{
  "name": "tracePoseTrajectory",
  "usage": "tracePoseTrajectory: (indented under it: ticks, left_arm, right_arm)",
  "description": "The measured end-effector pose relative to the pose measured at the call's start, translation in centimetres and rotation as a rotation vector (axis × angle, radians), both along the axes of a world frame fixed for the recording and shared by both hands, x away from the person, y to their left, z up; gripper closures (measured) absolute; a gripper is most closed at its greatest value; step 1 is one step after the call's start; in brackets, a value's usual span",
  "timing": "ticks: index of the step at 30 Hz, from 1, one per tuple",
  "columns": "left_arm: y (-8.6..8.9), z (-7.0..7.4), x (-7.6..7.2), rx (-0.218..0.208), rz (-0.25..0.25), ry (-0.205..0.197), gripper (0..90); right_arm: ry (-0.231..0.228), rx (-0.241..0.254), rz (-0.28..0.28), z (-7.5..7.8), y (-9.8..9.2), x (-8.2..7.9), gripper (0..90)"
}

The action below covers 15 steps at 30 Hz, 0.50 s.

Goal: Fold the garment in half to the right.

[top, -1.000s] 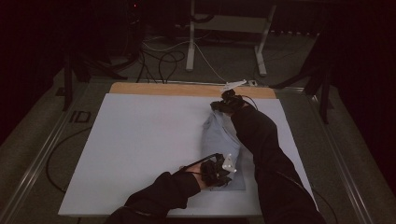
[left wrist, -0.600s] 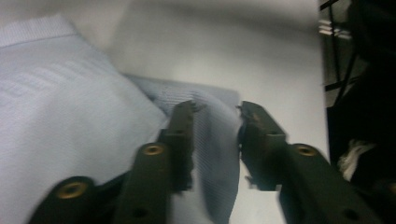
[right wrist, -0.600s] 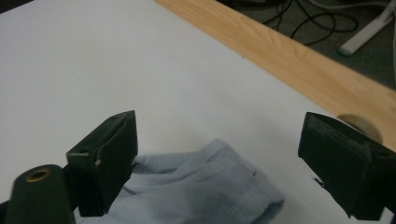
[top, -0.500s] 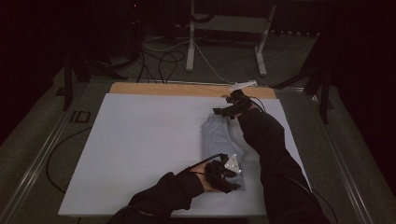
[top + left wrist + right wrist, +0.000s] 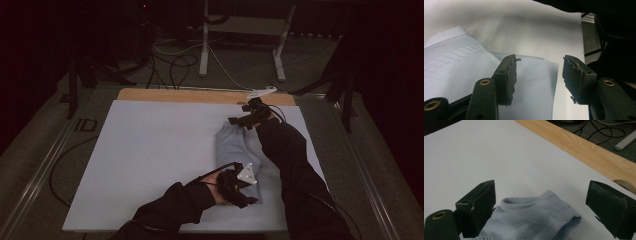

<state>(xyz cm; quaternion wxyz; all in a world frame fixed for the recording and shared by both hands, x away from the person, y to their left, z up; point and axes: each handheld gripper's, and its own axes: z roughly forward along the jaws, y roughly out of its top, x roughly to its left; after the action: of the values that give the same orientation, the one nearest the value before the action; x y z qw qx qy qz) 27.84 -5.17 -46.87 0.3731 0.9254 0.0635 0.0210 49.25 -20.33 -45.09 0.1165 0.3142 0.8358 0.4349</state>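
near the worktop's front edge the left gripper – jaws just been opening, nothing pinched – hovers over the near end of the pale blue garment, which lies toward the right edge; at its far end the right gripper gapes wide, empty – the fold looks laid and released, maybe smoothing left
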Motion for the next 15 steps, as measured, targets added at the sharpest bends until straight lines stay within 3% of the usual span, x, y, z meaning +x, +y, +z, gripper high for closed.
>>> tracePoseTrajectory:
  ticks: [8,13,15]
  left_arm:
    - [1.7,0.9,-0.2,0.013,-0.009,-0.016,41.9]
    - [3.0,1.1,-0.2,0.006,0.006,0.017,29.4]
    - [3.7,1.3,-0.1,-0.01,-0.015,0.048,22.9]
  right_arm:
    - [-0.013,-0.012,0.003,0.3,0.0,-0.6,9.3]
    - [-0.015,-0.025,0.014,0.1,0.0,-1.1,9.3]
    - [-0.014,-0.024,0.019,0.0,-0.1,-1.3,9.3]
